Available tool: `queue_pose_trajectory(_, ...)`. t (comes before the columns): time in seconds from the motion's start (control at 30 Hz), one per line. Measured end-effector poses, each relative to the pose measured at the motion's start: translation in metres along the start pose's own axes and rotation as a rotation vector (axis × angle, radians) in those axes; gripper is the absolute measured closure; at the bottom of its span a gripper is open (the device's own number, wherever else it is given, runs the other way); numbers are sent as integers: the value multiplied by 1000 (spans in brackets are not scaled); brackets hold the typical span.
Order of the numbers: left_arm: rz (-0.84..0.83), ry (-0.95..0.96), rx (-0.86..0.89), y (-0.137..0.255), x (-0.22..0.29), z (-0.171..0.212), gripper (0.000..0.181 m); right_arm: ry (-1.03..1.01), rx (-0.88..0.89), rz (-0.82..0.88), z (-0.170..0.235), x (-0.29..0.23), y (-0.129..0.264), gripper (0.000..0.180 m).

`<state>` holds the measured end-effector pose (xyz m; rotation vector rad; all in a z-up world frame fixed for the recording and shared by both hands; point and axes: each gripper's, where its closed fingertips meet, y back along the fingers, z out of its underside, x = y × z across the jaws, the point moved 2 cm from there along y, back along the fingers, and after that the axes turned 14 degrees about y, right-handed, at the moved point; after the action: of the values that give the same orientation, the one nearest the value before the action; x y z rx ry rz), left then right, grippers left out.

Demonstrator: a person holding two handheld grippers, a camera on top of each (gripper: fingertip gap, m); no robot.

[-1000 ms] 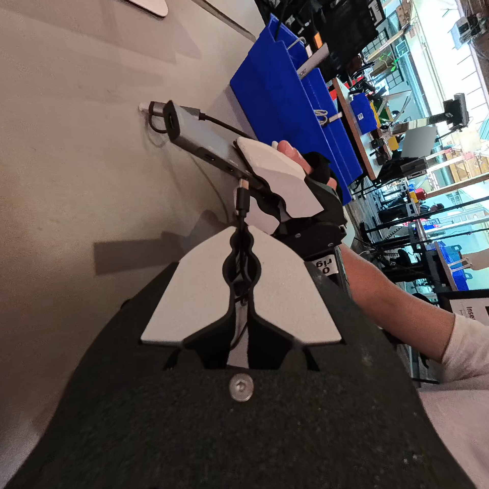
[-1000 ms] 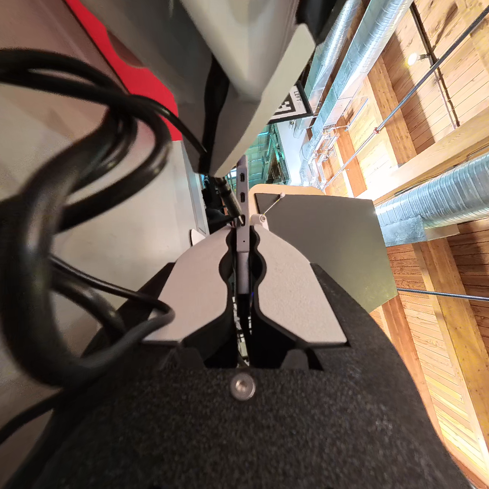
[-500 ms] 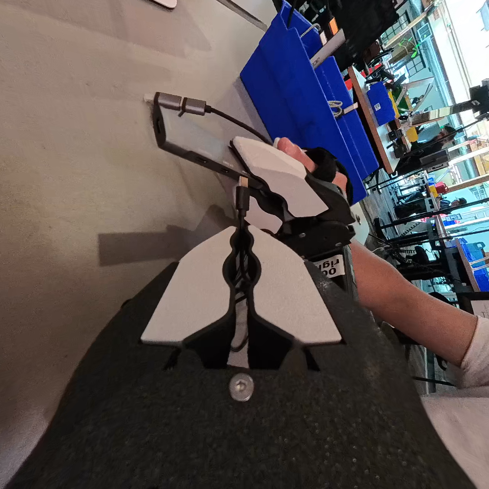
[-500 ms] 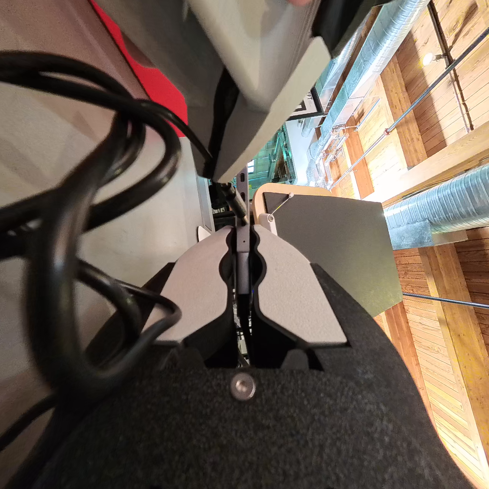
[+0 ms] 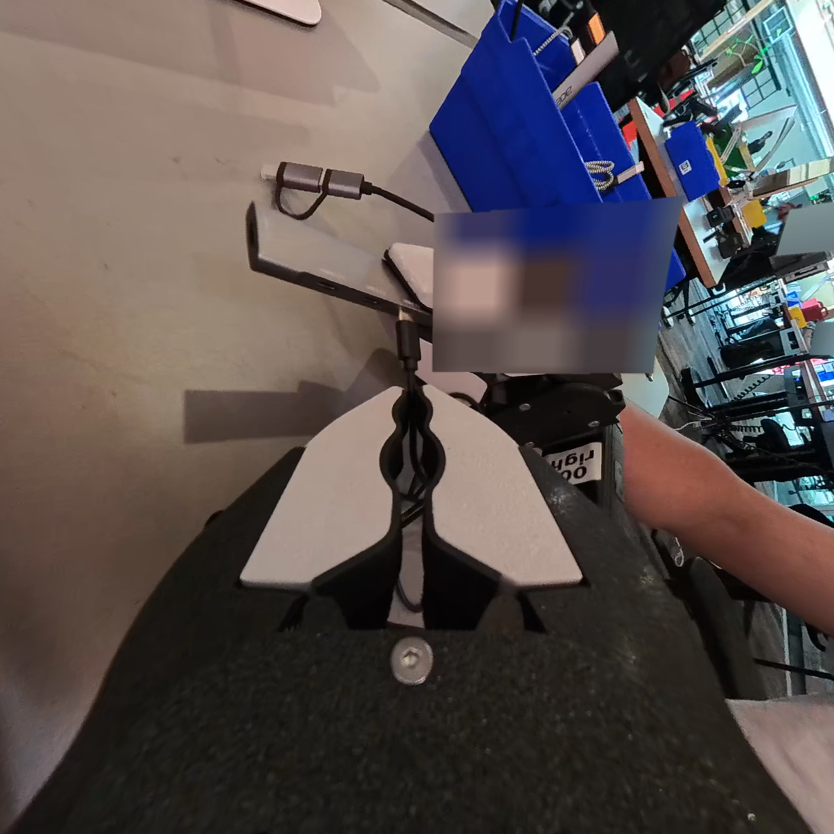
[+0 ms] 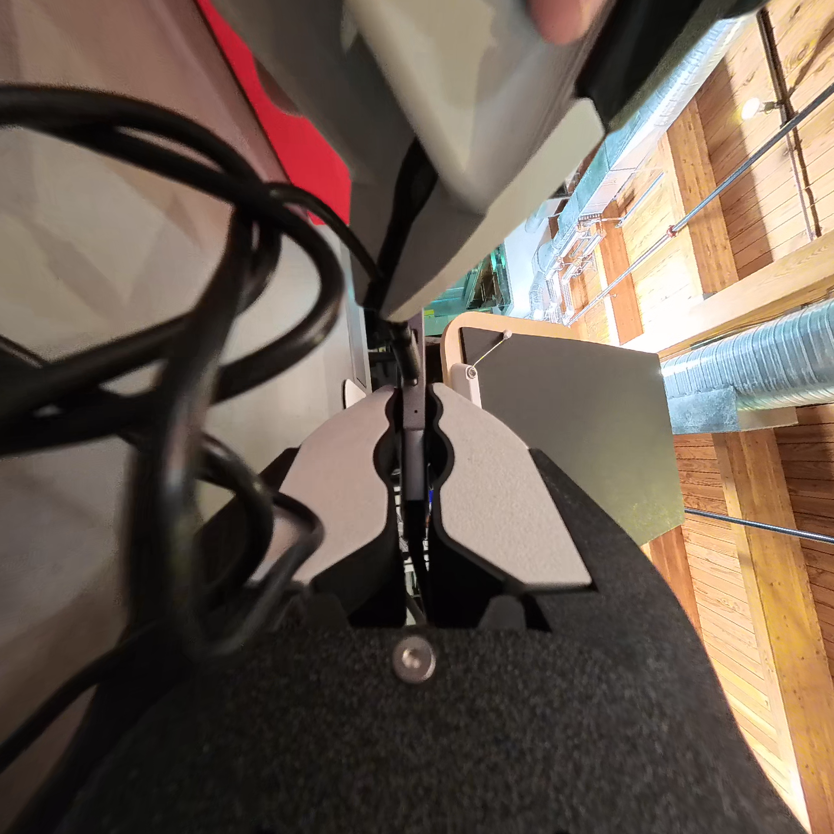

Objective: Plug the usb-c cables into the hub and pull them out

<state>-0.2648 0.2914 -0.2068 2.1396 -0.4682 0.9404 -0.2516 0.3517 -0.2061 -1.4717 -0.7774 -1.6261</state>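
Protruding cables [image 5: 598,171] in blue bins [image 5: 519,131]

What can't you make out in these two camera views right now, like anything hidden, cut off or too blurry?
- Left wrist view: a blurred patch covers the near end of the hub and most of the right gripper, so its grip is hidden there.
- Left wrist view: whether the plug is fully seated in the hub; the joint sits at the patch edge.
- Right wrist view: the black cable loops are smeared and cut off at the left edge.
- Right wrist view: the left gripper's body blocks the top.
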Motion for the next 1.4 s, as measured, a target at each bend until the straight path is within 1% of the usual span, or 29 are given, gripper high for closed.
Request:
queue_pose_trajectory(0.23, 38, -14, 70, 1, 8, -6, 179, -17, -29, -8, 2, -1, 2, 171)
queue_pose_trajectory(0.4, 21, -15, 59, -4, 5, -2, 180, -39, -35, -13, -3, -1, 2, 171)
queue_pose_trajectory(0.5, 54, -1, 62, -7, 7, -2, 180, -47, -31, -11, -4, 0, 2, 171)
queue_pose_trajectory(0.63, 62, -38, 83, -6, 11, -5, 179, -76, -20, -5, 1, 1, 0, 171)
queue_pose_trajectory(0.67, 71, -44, 92, -4, 14, -5, 178, -97, -14, -4, 3, 2, 0, 171)
queue_pose_trajectory(0.7, 90, -52, 105, 0, 18, -5, 173, -104, -20, 0, 6, 2, 1, 171)
queue_pose_trajectory(0.73, 118, -63, 121, 6, 24, -2, 166, -106, -30, -3, 9, 1, 1, 171)
queue_pose_trajectory(0.83, 162, -131, 143, 33, 33, 29, 164, -156, -11, -50, 18, -7, 5, 171)
queue_pose_trajectory(0.9, 134, -202, 176, 54, 30, 59, 160, -202, -9, -62, 25, -7, 5, 171)
queue_pose_trajectory(0.97, 72, -264, 216, 73, 17, 91, 160, -262, -14, -60, 29, -3, 3, 171)
queue_pose_trajectory(1.07, 22, -296, 223, 99, 9, 114, 156, -290, -11, -70, 29, -5, 0, 171)
queue_pose_trajectory(1.13, 16, -330, 262, 115, 6, 113, 155, -286, -3, -96, 26, -10, -1, 171)
queue_pose_trajectory(1.17, 39, -347, 258, 123, 6, 112, 154, -274, 2, -103, 24, -12, -1, 171)
queue_pose_trajectory(1.23, 154, -414, 141, 141, 14, 114, 152, -251, 7, -106, 21, -14, -1, 171)
queue_pose_trajectory(1.27, 216, -433, 102, 155, 20, 108, 155, -252, 10, -113, 20, -14, 0, 171)
queue_pose_trajectory(1.3, 243, -445, 78, 168, 23, 97, 154, -254, 12, -118, 20, -15, 0, 171)
queue_pose_trajectory(1.33, 231, -463, 40, 179, 20, 85, 153, -257, 13, -119, 20, -15, -1, 171)
queue_pose_trajectory(1.37, 172, -493, -4, 187, 10, 69, 153, -261, 13, -122, 20, -15, -1, 171)
queue_pose_trajectory(1.4, 55, -518, -43, 191, -7, 50, 153, -268, 13, -128, 21, -16, -2, 171)
